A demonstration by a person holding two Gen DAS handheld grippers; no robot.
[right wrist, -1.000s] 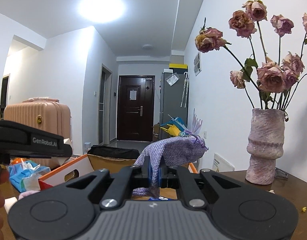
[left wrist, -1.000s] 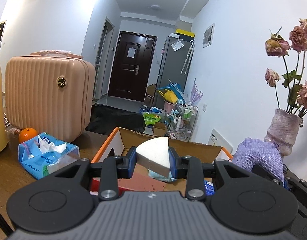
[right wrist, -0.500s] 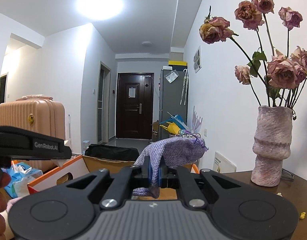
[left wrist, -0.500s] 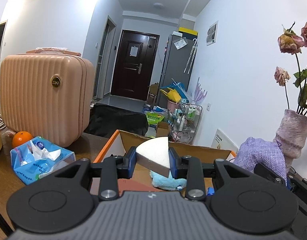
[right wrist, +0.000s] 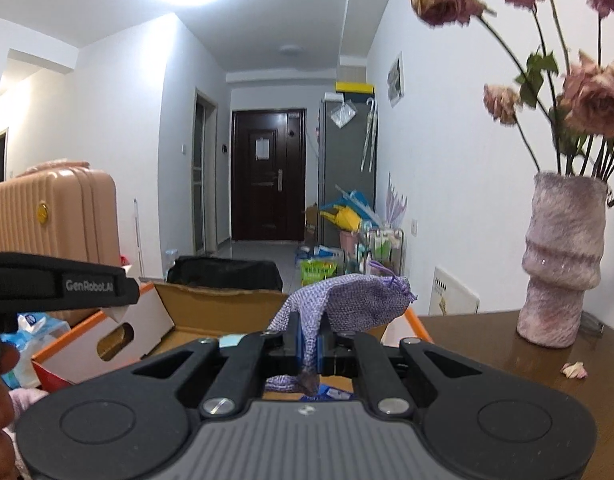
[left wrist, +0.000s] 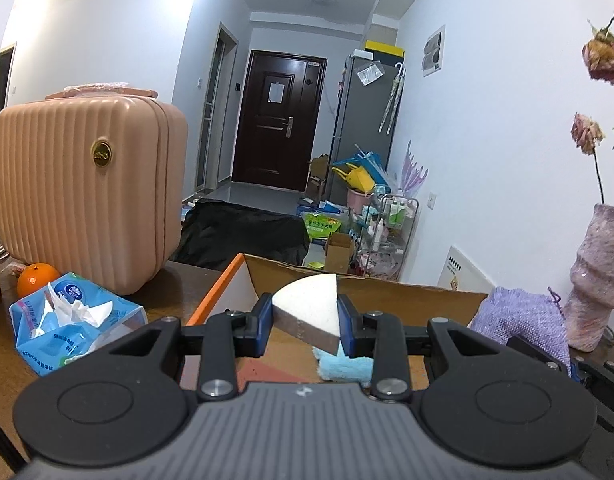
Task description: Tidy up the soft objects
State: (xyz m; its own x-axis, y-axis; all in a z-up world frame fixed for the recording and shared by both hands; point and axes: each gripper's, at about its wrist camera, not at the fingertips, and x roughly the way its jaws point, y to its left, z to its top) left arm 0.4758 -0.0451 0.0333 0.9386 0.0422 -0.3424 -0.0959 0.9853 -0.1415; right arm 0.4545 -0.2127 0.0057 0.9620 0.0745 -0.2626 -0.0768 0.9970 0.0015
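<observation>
Left gripper [left wrist: 305,322]: jaws clamped on a white foam wedge [left wrist: 309,312], held at lower centre of the left wrist view, above the open cardboard box [left wrist: 371,288]. A light blue cloth [left wrist: 343,366] already lies in the box just below the wedge.

Right gripper [right wrist: 309,346]: jaws pinched together on a fold of the purple knit pouch [right wrist: 347,306], which sits at lower centre of the right wrist view, over the near right rim of the same box.

Change over the last second: in the left view the suitcase [left wrist: 87,192], orange [left wrist: 37,274] and tissue pack [left wrist: 73,322] have slid toward the left edge, and more of the blue cloth shows below the wedge. In the right view the vase [right wrist: 563,260] has drifted right and the box fills more of the lower left. Both grips are unchanged.

Reading: both tools appear to be carrying their items toward the box interior. Neither item is released yet. Likely next step is lowering and opening over the box. Pouch is limp, held by one fold only; it may slip out.
</observation>
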